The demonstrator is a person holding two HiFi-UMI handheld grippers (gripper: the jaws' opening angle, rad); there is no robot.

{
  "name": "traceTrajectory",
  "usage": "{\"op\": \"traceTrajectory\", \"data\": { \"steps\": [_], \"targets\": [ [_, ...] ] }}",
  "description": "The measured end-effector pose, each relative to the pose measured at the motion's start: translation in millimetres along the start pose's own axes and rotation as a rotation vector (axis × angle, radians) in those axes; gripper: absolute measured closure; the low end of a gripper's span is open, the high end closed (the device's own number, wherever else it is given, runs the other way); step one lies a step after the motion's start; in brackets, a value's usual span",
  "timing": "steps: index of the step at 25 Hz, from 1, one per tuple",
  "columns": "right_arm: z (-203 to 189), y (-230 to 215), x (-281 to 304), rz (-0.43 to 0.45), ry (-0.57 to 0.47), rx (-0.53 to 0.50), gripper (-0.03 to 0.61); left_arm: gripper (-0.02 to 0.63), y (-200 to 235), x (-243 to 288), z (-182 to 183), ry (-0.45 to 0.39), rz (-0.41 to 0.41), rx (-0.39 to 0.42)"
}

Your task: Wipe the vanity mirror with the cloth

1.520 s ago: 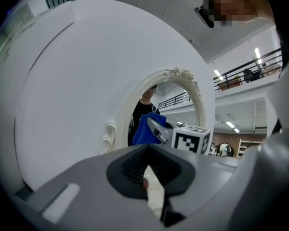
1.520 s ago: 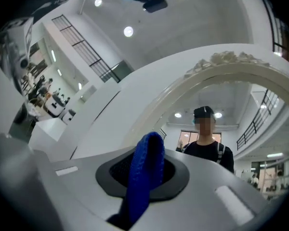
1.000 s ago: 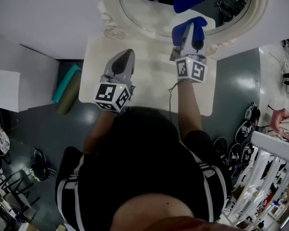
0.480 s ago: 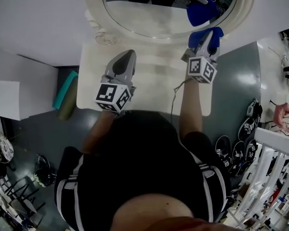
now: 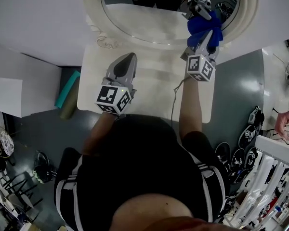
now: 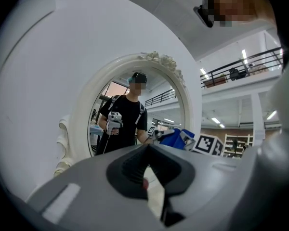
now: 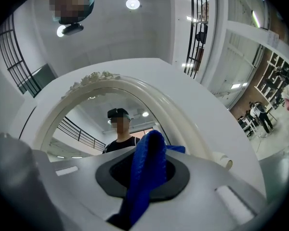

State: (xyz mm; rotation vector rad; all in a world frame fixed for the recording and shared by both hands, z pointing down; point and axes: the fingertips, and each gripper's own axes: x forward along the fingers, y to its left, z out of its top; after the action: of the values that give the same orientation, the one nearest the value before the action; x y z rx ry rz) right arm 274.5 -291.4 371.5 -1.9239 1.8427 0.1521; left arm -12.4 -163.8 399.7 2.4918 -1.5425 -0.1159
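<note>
My right gripper (image 5: 205,40) held the blue cloth (image 5: 203,27) pinched in its jaws against the mirror (image 5: 149,20). My left gripper (image 5: 125,61), jaws together and empty, hovered over the worktop (image 5: 154,88).

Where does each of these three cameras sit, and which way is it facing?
Head view: on the person's head, looking steeply down at the table and vanity mirror; shows torso, forearms, left gripper and right gripper.
Left gripper view: rides the left gripper, looking along its shut, empty jaws at the mirror glass, where the person is reflected.
Right gripper view: rides the right gripper, looking up along jaws clamping the blue cloth toward the mirror's frame.
Shared: both gripper views face the mirror.
</note>
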Motion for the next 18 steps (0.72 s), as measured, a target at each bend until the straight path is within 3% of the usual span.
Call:
{"op": "traceTrajectory", "data": {
  "steps": [9,18],
  "targets": [
    [3,4,19,0.01,-0.069,0.052,0.538,0.603,9,11,0,0.007,0.027,-0.011],
    [46,29,32,0.064,-0.178,0.055,0.538,0.603,13,8,-5,-0.001,0.033,-0.027]
  ]
}}
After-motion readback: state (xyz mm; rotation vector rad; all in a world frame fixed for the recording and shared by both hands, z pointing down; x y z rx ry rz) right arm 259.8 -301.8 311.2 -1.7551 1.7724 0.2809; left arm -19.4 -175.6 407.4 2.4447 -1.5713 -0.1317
